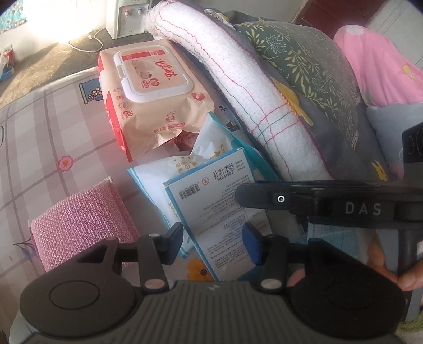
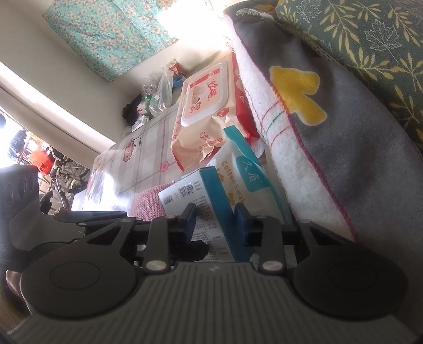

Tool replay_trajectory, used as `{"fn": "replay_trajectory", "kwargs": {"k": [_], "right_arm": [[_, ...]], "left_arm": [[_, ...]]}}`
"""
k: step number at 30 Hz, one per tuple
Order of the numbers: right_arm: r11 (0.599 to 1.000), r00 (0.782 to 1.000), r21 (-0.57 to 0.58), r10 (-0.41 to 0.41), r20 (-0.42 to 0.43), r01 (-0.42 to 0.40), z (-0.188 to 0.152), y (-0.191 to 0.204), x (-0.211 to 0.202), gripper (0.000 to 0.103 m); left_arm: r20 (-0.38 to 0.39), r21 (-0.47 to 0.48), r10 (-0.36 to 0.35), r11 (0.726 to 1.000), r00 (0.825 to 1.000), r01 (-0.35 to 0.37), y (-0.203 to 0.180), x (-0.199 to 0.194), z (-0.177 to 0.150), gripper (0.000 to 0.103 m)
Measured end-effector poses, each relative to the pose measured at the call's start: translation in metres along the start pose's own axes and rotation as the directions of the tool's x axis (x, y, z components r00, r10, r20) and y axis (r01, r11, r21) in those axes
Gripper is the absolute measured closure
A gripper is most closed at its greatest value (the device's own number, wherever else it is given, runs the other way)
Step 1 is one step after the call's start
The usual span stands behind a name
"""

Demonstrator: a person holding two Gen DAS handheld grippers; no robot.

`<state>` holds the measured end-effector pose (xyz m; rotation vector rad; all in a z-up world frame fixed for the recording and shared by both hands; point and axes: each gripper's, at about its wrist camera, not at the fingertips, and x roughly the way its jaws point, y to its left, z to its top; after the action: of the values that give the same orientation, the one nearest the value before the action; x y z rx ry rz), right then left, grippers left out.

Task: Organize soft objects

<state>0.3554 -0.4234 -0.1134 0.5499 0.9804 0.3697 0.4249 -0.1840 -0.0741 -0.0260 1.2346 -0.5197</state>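
Observation:
A white and blue cotton-swab pack (image 1: 211, 209) leans on a second white pack (image 1: 156, 180) on the checked cloth. My left gripper (image 1: 212, 244) is open, its fingers either side of the pack's lower end. My right gripper (image 2: 215, 225) is shut on the same pack (image 2: 208, 201), gripping its blue edge. It shows in the left wrist view as a black bar (image 1: 317, 199). A beige and red wet-wipe pack (image 1: 150, 98) lies behind. A pink knitted pad (image 1: 82, 222) lies to the left. A white towel roll (image 1: 238, 87) and a leaf-print cushion (image 1: 301, 63) lean at the right.
A pink cushion (image 1: 378, 68) sits far right. The table's checked cloth (image 1: 47, 137) stretches to the left. A white dispenser (image 1: 127, 16) stands on the floor behind. Plastic bags (image 2: 158, 98) crowd the table's far end in the right wrist view.

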Motion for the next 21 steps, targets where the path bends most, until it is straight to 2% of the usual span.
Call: {"fn": "replay_trajectory", "kwargs": {"k": [3, 7, 16, 21], "right_arm": [[0.999, 1.000, 0.030, 0.011, -0.004, -0.010, -0.002, -0.007, 0.004, 0.077], [0.998, 1.000, 0.064, 0.021, -0.003, -0.021, -0.002, -0.011, 0.008, 0.077], [0.991, 0.996, 0.114, 0.058, 0.065, -0.065, 0.001, -0.007, -0.017, 0.077], [0.990, 0.987, 0.105, 0.078, 0.144, -0.094, 0.007, 0.015, -0.049, 0.077]], "left_arm": [[-0.006, -0.026, 0.003, 1.000, 1.000, -0.003, 0.003, 0.003, 0.003, 0.044], [-0.009, -0.048, 0.007, 0.999, 1.000, -0.007, 0.002, 0.007, 0.006, 0.043], [0.103, -0.051, -0.014, 0.999, 0.995, 0.020, -0.007, -0.031, 0.009, 0.050], [0.210, -0.028, -0.018, 0.999, 0.977, 0.025, -0.019, -0.078, 0.009, 0.050]]}}
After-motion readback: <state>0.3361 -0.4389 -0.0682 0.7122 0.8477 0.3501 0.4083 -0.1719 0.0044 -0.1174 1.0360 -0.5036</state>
